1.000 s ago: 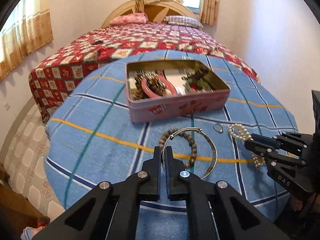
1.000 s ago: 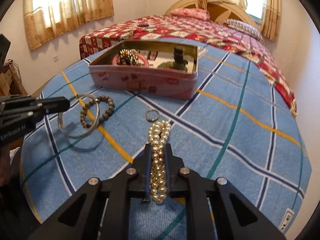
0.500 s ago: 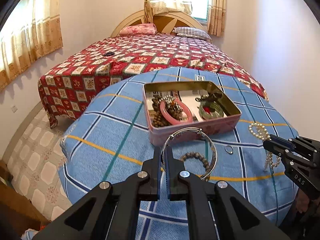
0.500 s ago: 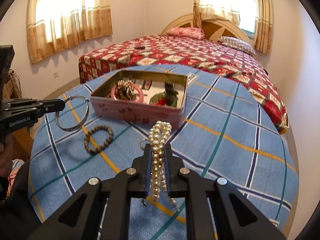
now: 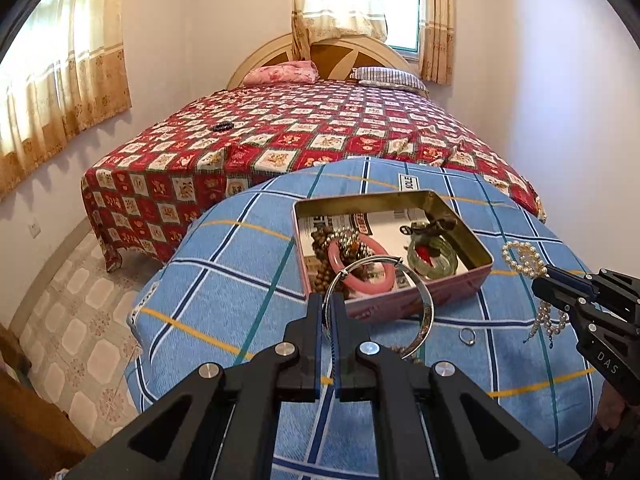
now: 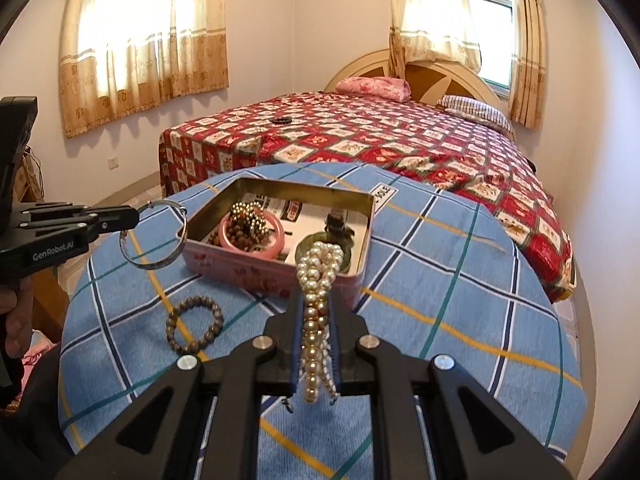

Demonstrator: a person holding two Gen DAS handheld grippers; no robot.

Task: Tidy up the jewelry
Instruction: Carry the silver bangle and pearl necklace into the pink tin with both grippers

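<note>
We take the pink tin (image 5: 420,304) as our reference; it stands open on the table under a blue checked cloth (image 5: 240,292). Our left gripper (image 5: 328,312) has its 2 fingers closed on the rim of a silver bangle (image 5: 424,320), and the bangle hangs clear of the cloth, in front of the tin's near wall in the left wrist view and just beside the tin's left end in the right wrist view (image 6: 154,236). Our right gripper (image 6: 316,316) has its 2 fingers nearly closed on a pearl bracelet (image 6: 316,280); the looped strands rise above the fingertips in front of the tin's near right corner, and loose ends hang below the fingers. In the left wrist view the same pearls (image 5: 522,258) show just right of the tin, with the right gripper (image 5: 540,280) reaching in from the right edge. A brown bead bracelet (image 6: 194,324) lies flat on the cloth, in front of the tin and to its left. A small ring (image 5: 467,336) lies on the cloth near the tin's near right corner. Inside the tin we see a pink bangle (image 5: 360,268) with dark beads (image 6: 248,220) piled on it at the left, and a green bangle (image 5: 434,256) at the right, on a white printed paper lining. A hand (image 6: 18,320) holds the left gripper's handle at the left edge of the right wrist view. Beyond the tin stands a bed (image 5: 304,132) with a red patterned cover.
</note>
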